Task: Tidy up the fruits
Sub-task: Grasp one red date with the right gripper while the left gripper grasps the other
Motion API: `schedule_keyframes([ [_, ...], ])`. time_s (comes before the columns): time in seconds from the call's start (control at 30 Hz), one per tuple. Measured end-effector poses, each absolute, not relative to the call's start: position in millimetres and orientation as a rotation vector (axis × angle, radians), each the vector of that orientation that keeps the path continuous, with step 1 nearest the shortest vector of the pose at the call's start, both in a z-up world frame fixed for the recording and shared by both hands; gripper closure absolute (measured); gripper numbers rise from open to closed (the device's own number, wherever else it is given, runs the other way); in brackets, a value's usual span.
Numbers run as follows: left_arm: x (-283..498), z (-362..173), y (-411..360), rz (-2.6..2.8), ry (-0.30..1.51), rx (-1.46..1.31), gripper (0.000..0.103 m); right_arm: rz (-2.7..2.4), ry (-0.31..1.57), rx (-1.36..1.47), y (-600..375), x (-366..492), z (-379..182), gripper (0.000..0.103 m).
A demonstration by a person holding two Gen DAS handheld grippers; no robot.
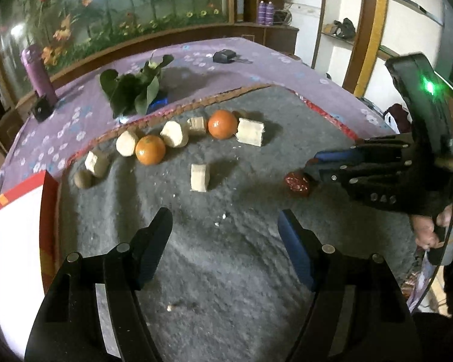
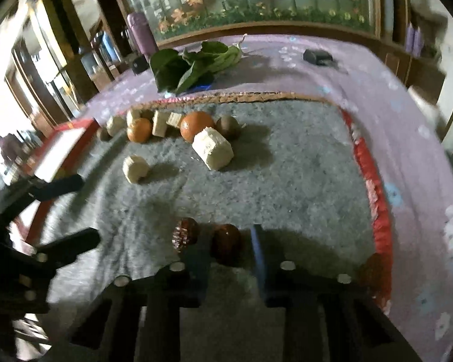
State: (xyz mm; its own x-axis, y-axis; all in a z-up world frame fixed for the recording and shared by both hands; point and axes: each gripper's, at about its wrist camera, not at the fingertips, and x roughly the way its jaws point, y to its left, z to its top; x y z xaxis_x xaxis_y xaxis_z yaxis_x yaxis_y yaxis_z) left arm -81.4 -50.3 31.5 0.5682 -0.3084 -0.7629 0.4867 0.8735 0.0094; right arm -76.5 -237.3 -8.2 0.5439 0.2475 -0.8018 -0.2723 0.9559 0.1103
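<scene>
Two oranges [image 1: 150, 149] [image 1: 222, 124] lie among pale cut chunks [image 1: 250, 131] at the back of the grey mat [image 1: 226, 256]; a brown kiwi [image 1: 83, 178] lies at the left. In the right wrist view the oranges [image 2: 139, 130] [image 2: 196, 125] and a brown kiwi [image 2: 229, 126] sit far ahead. My left gripper [image 1: 225, 223] is open and empty over the mat. My right gripper [image 2: 231, 241] is open around one dark red fruit [image 2: 226, 242]; a second dark red fruit [image 2: 185, 234] lies just left of its left finger. One dark red fruit shows in the left wrist view [image 1: 297, 184].
A red-edged white box [image 1: 15, 241] stands at the mat's left. Leafy greens [image 1: 133, 89], a purple bottle [image 1: 38, 74] and a small black object [image 1: 224, 56] lie on the purple cloth behind. The mat's red border [image 2: 377, 205] runs along the right.
</scene>
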Motion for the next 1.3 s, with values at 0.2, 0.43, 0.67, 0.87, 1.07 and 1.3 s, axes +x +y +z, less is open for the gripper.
schedule_keyframes([
  [0.2,-80,34,-63,-0.481,0.892,0.189,0.03,0.284,0.937,-0.095,-234,-81,-9,0.085],
  [0.43,-71,24,-98,-0.465,0.962,0.156,0.03,0.273,0.872,0.357,-304,-73,-15,0.085],
  [0.67,-59,8,-124,-0.441,1.028,0.129,0.053,0.272,0.865,0.483,-320,-69,-21,0.085],
  [0.87,-60,5,-129,-0.429,1.016,0.158,0.078,0.276,0.865,0.481,-318,-72,-21,0.085],
  [1.07,-61,6,-126,-0.444,0.997,0.17,0.084,0.289,0.872,0.472,-316,-73,-22,0.085],
  [1.3,-63,15,-105,-0.411,0.969,0.133,0.084,0.342,0.857,0.442,-307,-76,-17,0.085],
])
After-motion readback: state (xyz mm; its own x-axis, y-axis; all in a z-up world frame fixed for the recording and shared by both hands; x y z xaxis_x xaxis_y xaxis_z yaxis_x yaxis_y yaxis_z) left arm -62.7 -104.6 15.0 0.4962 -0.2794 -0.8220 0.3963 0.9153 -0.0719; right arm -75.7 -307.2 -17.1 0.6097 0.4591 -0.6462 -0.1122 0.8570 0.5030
